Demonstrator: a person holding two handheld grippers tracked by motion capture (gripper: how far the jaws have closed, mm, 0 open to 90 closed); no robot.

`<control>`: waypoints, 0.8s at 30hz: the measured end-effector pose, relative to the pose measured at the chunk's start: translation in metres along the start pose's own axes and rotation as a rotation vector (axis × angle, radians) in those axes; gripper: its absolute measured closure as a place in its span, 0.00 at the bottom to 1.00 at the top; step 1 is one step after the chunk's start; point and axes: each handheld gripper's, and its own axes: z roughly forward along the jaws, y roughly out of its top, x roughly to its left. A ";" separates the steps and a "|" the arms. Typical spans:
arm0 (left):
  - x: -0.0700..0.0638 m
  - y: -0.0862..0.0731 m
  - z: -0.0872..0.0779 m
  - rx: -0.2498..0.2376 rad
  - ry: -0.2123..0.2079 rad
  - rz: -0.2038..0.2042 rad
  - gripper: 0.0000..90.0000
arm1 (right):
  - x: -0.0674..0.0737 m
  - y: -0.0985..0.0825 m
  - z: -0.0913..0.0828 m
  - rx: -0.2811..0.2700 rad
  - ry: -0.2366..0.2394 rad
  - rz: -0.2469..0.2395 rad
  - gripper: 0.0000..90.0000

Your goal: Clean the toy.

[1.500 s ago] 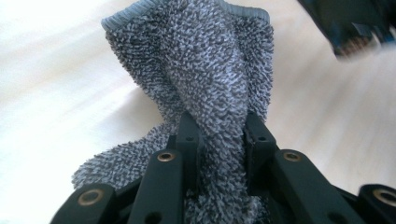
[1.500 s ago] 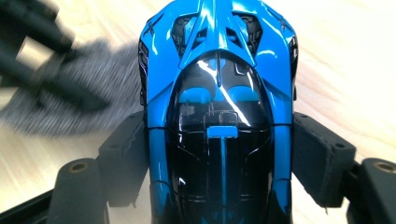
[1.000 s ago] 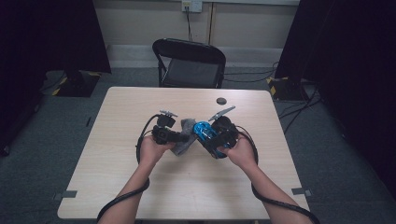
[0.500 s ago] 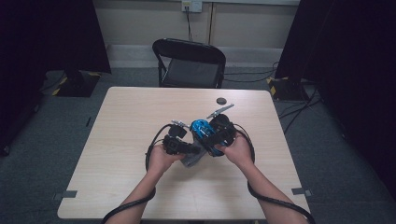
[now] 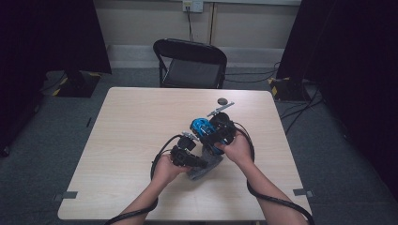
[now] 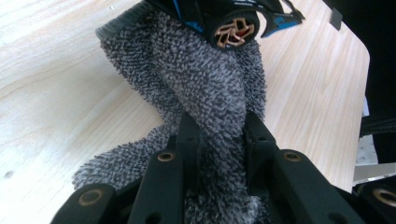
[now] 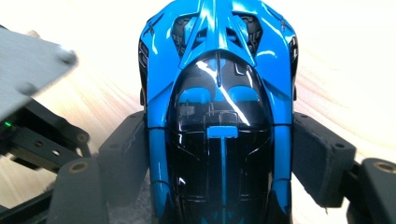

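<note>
Left claw point(image 6: 217, 135) pinches a bunched grey cloth point(image 6: 196, 79); right claw point(image 7: 219, 158) clamps the blue toy car point(image 7: 219, 93) across its width. Car sits above the table point(image 5: 141, 122), just right and far of the cloth, long axis along the right claw; cloth touches the car's wheel side.

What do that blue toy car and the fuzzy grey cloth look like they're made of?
The toy car looks like glossy painted plastic or die-cast metal; sharp highlights run over its blue and black shell, and which of the two I can't tell. The grey cloth looks like microfibre towelling: matte, covered in short nubby loops, folding softly.
</note>
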 end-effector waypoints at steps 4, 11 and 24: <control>0.014 -0.004 -0.019 -0.036 0.037 -0.040 0.81 | -0.001 -0.002 -0.005 -0.004 -0.004 -0.004 0.30; 0.041 -0.001 -0.057 -0.130 0.153 -0.120 0.81 | -0.003 -0.011 -0.011 -0.005 0.000 -0.010 0.30; 0.054 0.021 -0.061 -0.191 0.203 -0.159 0.81 | 0.008 -0.019 -0.015 -0.006 0.029 -0.036 0.30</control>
